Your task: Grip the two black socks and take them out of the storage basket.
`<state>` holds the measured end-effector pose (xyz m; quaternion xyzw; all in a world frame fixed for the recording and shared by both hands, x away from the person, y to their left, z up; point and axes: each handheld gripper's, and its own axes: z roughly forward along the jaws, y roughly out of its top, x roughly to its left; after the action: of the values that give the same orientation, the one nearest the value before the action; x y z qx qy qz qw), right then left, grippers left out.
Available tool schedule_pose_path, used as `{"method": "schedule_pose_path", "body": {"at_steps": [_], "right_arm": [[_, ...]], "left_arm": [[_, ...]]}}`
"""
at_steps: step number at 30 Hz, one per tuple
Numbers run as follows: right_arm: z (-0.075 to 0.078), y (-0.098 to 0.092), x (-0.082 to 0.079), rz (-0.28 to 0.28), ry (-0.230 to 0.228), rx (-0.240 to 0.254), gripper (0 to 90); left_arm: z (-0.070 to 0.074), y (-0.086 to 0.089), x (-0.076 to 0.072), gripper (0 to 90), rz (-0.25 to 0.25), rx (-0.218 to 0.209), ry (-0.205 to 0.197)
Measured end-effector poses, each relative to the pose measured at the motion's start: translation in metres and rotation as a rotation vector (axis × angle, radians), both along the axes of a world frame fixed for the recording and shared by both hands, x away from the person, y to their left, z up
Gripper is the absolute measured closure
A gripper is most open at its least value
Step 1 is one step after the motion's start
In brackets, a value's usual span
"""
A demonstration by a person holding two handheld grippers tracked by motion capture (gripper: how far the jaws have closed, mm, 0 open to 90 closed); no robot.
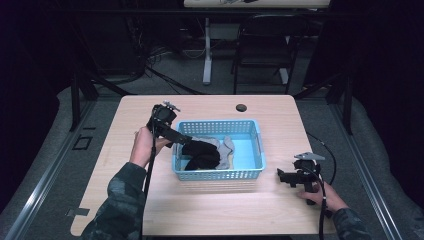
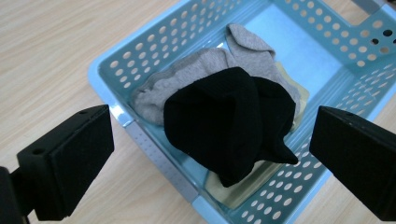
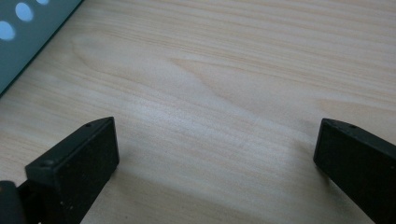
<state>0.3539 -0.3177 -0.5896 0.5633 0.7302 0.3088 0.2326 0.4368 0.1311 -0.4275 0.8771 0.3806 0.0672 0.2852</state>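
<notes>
A light blue perforated basket (image 1: pixel 257 147) stands mid-table. Inside it a black sock (image 1: pixel 201 154) lies bunched on a grey sock (image 1: pixel 226 150). In the left gripper view the black sock (image 2: pixel 231 121) covers most of the grey sock (image 2: pixel 196 70), with a pale yellowish cloth (image 2: pixel 233 193) under them, inside the basket (image 2: pixel 112 88). My left gripper (image 1: pixel 181 139) hangs open over the basket's left rim, its jaws wide apart with nothing between them (image 2: pixel 210 154). My right gripper (image 1: pixel 281 176) stands open low over bare table, right of the basket (image 3: pixel 23 42); its jaws (image 3: pixel 215 158) hold nothing.
A dark round grommet (image 1: pixel 241 107) sits near the table's far edge. A black chair (image 1: pixel 265 45) and a white table leg (image 1: pixel 207 50) stand beyond the table. Cables trail from both grippers. Bare wood lies in front of the basket.
</notes>
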Motion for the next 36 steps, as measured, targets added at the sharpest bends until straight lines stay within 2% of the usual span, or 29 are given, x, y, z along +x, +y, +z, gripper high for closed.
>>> {"method": "schedule_pose_path", "body": {"at_steps": [10,13,15,24,29,36], "right_arm": [[0.000,0.000,0.000,0.000,0.000,0.000,0.0],[0.000,0.000,0.000,0.000,0.000,0.000,0.0],[0.000,0.000,0.000,0.000,0.000,0.000,0.0],[0.000,0.000,0.000,0.000,0.000,0.000,0.0],[0.000,0.000,0.000,0.000,0.000,0.000,0.0],[0.000,0.000,0.000,0.000,0.000,0.000,0.0]], "left_arm": [[-0.020,-0.020,0.004,0.1,-0.054,0.035,0.062],[-0.025,-0.024,0.005,3.1,-0.061,0.043,0.075],[-0.028,-0.026,0.006,8.2,-0.060,0.060,0.082],[-0.038,-0.032,0.007,31.4,-0.076,0.077,0.119],[-0.044,-0.035,0.006,45.4,-0.081,0.100,0.124],[-0.046,-0.035,0.005,71.3,-0.092,0.104,0.123]]}}
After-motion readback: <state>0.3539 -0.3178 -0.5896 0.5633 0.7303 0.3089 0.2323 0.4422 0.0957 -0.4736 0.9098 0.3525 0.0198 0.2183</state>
